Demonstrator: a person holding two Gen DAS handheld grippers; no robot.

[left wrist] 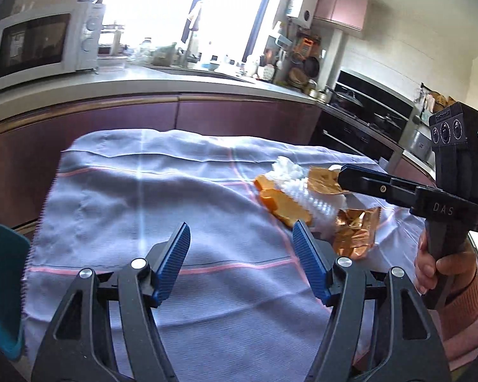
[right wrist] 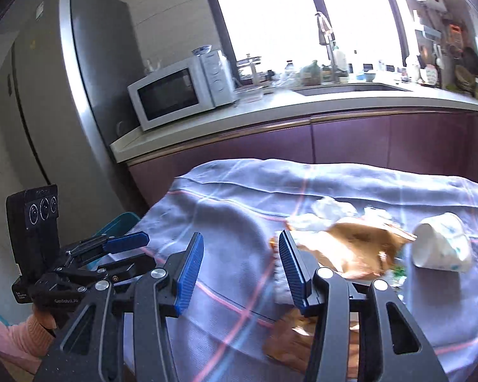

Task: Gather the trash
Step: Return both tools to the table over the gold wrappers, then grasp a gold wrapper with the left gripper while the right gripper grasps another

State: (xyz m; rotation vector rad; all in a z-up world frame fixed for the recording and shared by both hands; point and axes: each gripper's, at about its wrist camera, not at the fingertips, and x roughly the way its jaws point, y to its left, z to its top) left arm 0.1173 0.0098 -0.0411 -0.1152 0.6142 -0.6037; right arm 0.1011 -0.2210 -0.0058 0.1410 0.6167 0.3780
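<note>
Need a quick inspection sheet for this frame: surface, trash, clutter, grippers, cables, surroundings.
Surface: table under a lilac checked cloth, wrinkled.
Job's things: orange wrappers, white crumpled tissue, gold foil wrapper, tipped paper cup, all clustered on the cloth's right side.
Clutter: teal bin at the table's left edge.
Grippers: left gripper open, empty; right gripper open, over the pile.
Cables: nothing seen.
Surroundings: microwave, fridge, sink counter, stove.
</note>
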